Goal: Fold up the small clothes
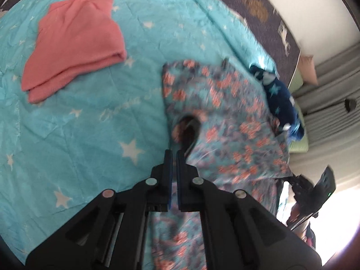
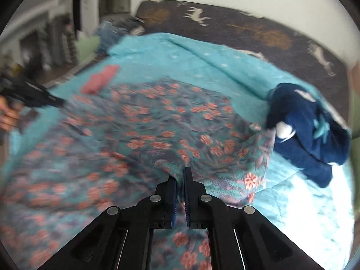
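A teal floral garment with orange flowers [image 1: 227,117] lies spread on the turquoise star blanket [image 1: 90,123]. My left gripper [image 1: 174,155] is shut on the garment's edge near a dark opening [image 1: 187,128]. In the right wrist view the same floral garment [image 2: 157,123] fills the middle, and my right gripper [image 2: 180,175] is shut on a raised fold of it. The left gripper [image 2: 33,96] shows at the far left of that view. The right gripper [image 1: 315,186] shows at the right edge of the left wrist view.
A folded pink garment [image 1: 74,42] lies on the blanket at the upper left; it also shows in the right wrist view [image 2: 99,81]. A crumpled navy star garment [image 2: 308,130] lies at the right, also visible in the left wrist view [image 1: 281,99]. A dark deer-print blanket [image 2: 247,27] lies behind.
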`<state>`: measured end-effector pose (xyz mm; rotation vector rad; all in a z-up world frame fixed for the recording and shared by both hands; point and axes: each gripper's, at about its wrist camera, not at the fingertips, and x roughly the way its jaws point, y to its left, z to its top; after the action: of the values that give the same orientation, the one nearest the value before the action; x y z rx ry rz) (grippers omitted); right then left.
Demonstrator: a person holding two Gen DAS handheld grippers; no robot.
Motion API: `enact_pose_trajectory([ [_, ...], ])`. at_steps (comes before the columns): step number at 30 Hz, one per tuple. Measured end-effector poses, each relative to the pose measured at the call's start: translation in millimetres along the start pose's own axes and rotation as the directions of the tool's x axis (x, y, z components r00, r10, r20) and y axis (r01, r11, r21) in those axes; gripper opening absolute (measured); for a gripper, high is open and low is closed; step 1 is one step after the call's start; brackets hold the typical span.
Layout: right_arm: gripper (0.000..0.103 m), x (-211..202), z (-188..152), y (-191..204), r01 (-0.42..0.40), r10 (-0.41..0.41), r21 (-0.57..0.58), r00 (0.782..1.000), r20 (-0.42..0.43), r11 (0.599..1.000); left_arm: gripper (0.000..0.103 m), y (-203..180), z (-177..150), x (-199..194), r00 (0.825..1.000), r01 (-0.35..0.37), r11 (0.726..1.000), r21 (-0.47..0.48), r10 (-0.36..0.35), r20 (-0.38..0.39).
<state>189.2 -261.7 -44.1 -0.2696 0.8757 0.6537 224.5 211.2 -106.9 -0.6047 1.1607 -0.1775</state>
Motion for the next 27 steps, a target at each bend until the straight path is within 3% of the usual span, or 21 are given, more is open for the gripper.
enact_pose_trajectory([
  [2,0.008,10,-9,-6,-0.092,0.086,-0.034,0.987,-0.139,0.995,0.004,2,-5,5,0.998,-0.052,0.998,0.019,0.052,-0.025],
  [4,0.024,23,-20,-4,-0.037,0.017,-0.083,0.973,-0.229,0.996,0.004,4,-7,6,0.998,-0.055,0.998,0.018,0.056,-0.024],
  [5,0.026,26,-26,0,0.0,-0.028,-0.114,0.97,-0.242,0.993,0.007,4,-6,4,0.999,-0.044,0.999,0.016,0.044,-0.015],
  [7,0.031,19,-28,3,0.002,-0.025,-0.114,0.979,-0.201,0.993,0.022,0,-4,-2,1.0,-0.006,1.0,0.012,0.005,0.019],
  [9,0.036,6,-23,-3,-0.006,0.0,-0.049,0.992,-0.127,0.999,0.044,-7,3,-6,0.998,0.021,1.0,0.007,-0.022,0.057],
  [13,0.043,-8,1,-33,0.075,-0.072,0.153,0.997,-0.022,0.985,0.053,-24,30,3,0.994,0.062,0.998,0.003,-0.062,0.085],
  [16,0.044,6,14,-60,0.258,-0.248,0.268,0.966,-0.073,0.928,0.053,-30,42,28,0.999,0.02,1.0,-0.015,-0.019,0.035],
  [17,0.044,15,15,-68,0.263,-0.249,0.302,0.965,-0.086,0.916,0.05,-32,44,34,1.0,0.004,1.0,-0.014,-0.004,0.021],
  [18,0.044,19,15,-73,0.236,-0.219,0.327,0.972,-0.086,0.915,0.028,-34,44,41,1.0,-0.013,1.0,-0.007,0.013,0.015],
  [19,0.044,25,15,-79,0.194,-0.174,0.362,0.981,-0.086,0.912,0.015,-37,44,42,1.0,-0.021,1.0,0.005,0.021,0.016],
  [20,0.044,32,16,-85,0.162,-0.14,0.398,0.987,-0.083,0.903,0.009,-39,43,42,1.0,-0.017,1.0,0.018,0.016,0.022],
  [24,0.042,54,16,-95,0.152,-0.119,0.438,0.988,-0.103,0.886,0.008,-59,37,21,0.99,-0.023,0.991,0.13,0.004,0.144],
  [25,0.014,57,12,-99,0.172,-0.132,0.443,0.984,-0.121,0.88,0.008,-63,36,12,0.983,-0.041,0.988,0.151,0.013,0.182],
  [26,0.002,60,10,-108,0.22,-0.165,0.474,0.974,-0.156,0.853,0.008,-63,37,7,0.979,-0.056,0.986,0.155,0.023,0.204],
  [27,0.005,60,7,-119,0.245,-0.187,0.528,0.969,-0.162,0.813,0.008,-60,38,5,0.975,-0.074,0.985,0.154,0.039,0.218],
])
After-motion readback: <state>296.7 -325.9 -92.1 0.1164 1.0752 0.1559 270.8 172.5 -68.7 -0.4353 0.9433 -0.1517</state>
